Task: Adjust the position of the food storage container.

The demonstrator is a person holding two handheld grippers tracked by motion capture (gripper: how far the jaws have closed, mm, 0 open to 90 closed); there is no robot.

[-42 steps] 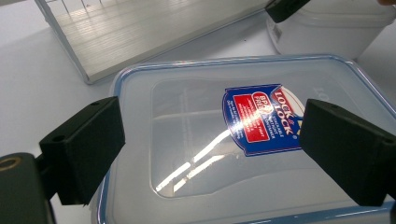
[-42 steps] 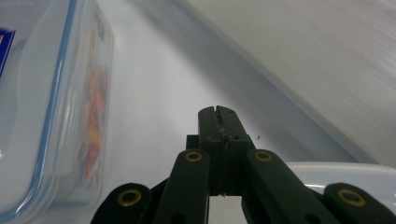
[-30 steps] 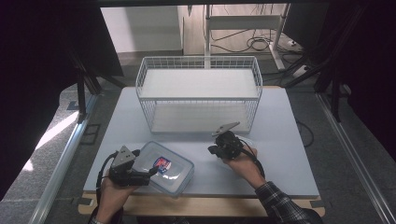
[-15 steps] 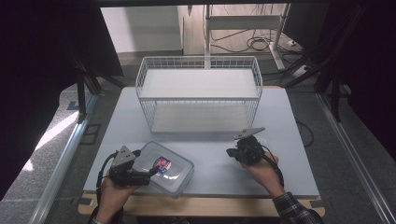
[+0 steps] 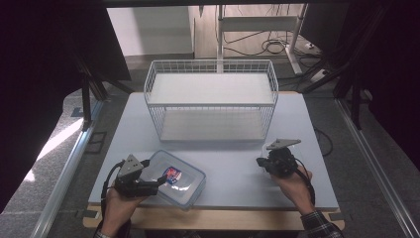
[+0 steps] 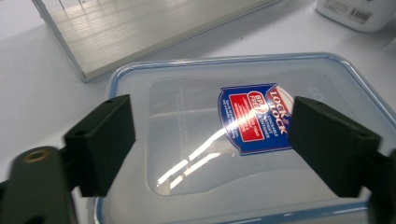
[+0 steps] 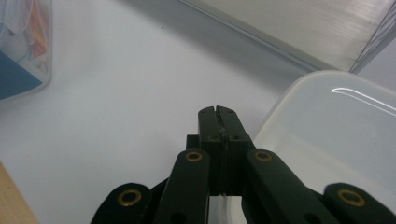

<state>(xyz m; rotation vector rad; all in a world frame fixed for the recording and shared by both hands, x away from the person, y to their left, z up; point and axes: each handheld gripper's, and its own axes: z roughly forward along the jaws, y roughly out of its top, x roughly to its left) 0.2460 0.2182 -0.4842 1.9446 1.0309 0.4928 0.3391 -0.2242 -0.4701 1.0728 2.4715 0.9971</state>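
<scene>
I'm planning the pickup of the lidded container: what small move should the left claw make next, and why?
Probably lower and keep closing. The left claw has just been closing, but its pads sit open above the container lid, gripping nothing yet.

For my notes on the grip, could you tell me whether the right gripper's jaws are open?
No, the right gripper has its jaws pressed together.

My right gripper (image 5: 261,161) now sits nearer the table's (image 5: 228,163) right edge than before, while my left gripper's (image 5: 159,179) jaws have just been closing over the lidded container (image 5: 190,186).
</scene>
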